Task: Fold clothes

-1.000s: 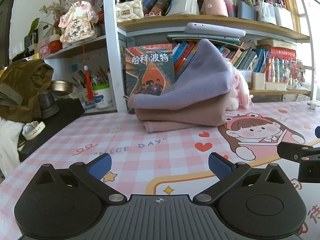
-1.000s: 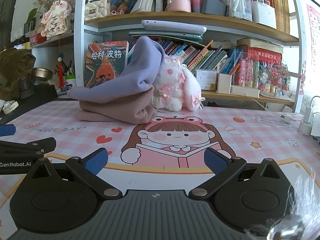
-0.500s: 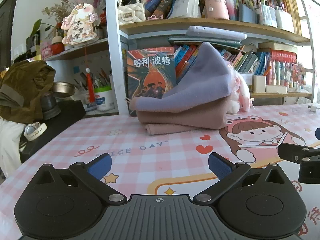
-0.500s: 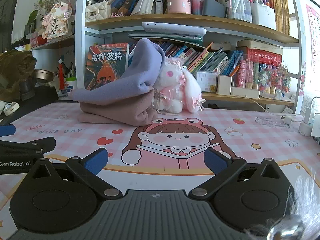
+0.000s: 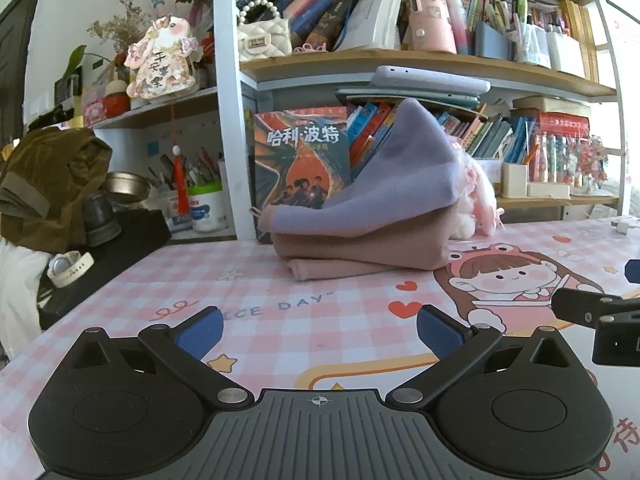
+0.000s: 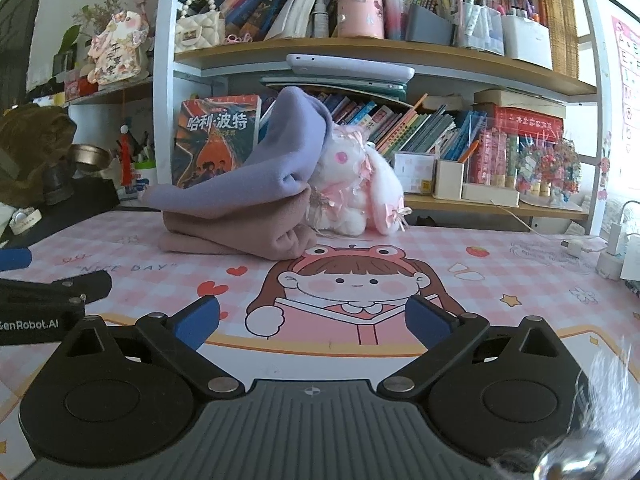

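Bookshelves (image 6: 360, 52) back folded clothes (image 6: 240, 208); each hand-held gripper (image 5: 318, 328) (image 6: 312, 320) gapes wide, empty.

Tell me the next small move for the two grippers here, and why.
Probably ease both forward toward the stacked cloths: the left gripper and right gripper are open and empty, short of the purple cloth on the pink cloth.
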Demonstrator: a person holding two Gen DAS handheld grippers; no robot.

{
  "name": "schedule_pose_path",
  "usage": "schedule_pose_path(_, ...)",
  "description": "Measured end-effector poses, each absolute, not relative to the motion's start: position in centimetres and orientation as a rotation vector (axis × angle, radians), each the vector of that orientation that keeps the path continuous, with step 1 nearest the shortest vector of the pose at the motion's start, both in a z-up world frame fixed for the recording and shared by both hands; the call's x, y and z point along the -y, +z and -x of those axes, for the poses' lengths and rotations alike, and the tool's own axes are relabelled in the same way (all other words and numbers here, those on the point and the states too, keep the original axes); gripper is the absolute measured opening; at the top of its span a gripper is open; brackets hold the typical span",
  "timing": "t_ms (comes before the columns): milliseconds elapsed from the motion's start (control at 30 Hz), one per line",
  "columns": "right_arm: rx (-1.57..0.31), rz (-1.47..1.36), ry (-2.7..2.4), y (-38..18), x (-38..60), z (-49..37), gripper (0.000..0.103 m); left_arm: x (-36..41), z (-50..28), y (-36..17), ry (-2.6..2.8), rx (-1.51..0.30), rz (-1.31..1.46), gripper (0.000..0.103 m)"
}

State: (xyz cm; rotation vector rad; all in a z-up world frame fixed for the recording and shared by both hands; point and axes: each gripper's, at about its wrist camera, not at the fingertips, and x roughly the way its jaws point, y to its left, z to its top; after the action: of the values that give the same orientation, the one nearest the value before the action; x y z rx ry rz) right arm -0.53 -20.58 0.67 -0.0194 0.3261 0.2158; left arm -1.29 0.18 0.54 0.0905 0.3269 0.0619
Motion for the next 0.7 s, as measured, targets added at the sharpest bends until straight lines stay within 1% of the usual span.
schedule_pose_path(67, -0.330, 0.014, 0.214, 0.68, 20.67, 0.46, 0.099, -0.08, 1.24, 0.53, 0.050, -0.329, -0.096, 0.103)
schedule_pose_path(100, -0.332, 0.012, 0.213, 0.67, 20.70, 0.43, 0.094, -0.03, 1.27, 0.51, 0.050, -0.329, -0.097, 0.103)
schedule_pose_path(200, -0.330, 0.017, 0.205, 0.68, 20.62, 0.48, 0.083, -0.09, 1.26, 0.49, 0.054, -0.332, -0.092, 0.103)
schedule_pose_path(267, -0.327, 0.024, 0.202, 0.70, 20.50, 0.53, 0.080, -0.19, 1.15, 0.47, 0.057, -0.338, -0.086, 0.103)
schedule_pose_path(333, -0.325, 0.031, 0.200, 0.68, 20.43, 0.57, 0.073, -0.23, 1.06, 0.43, 0.056, -0.345, -0.083, 0.103)
schedule_pose_path(367, -0.327, 0.034, 0.200, 0.68, 20.36, 0.54, 0.067, -0.25, 1.01, 0.41, 0.056, -0.348, -0.081, 0.103)
schedule_pose_path(400, -0.330, 0.039, 0.195, 0.66, 20.29, 0.48, 0.064, -0.26, 0.97, 0.39, 0.056, -0.352, -0.080, 0.103)
schedule_pose_path(467, -0.336, 0.048, 0.185, 0.62, 20.15, 0.37, 0.062, -0.27, 0.90, 0.36, 0.054, -0.357, -0.080, 0.103)
schedule_pose_path(533, -0.339, 0.055, 0.170, 0.59, 20.06, 0.37, 0.062, -0.23, 0.87, 0.36, 0.049, -0.359, -0.083, 0.103)
schedule_pose_path(700, -0.349, 0.052, 0.147, 0.52, 20.16, 0.21, 0.066, -0.15, 0.95, 0.36, 0.049, -0.357, -0.087, 0.103)
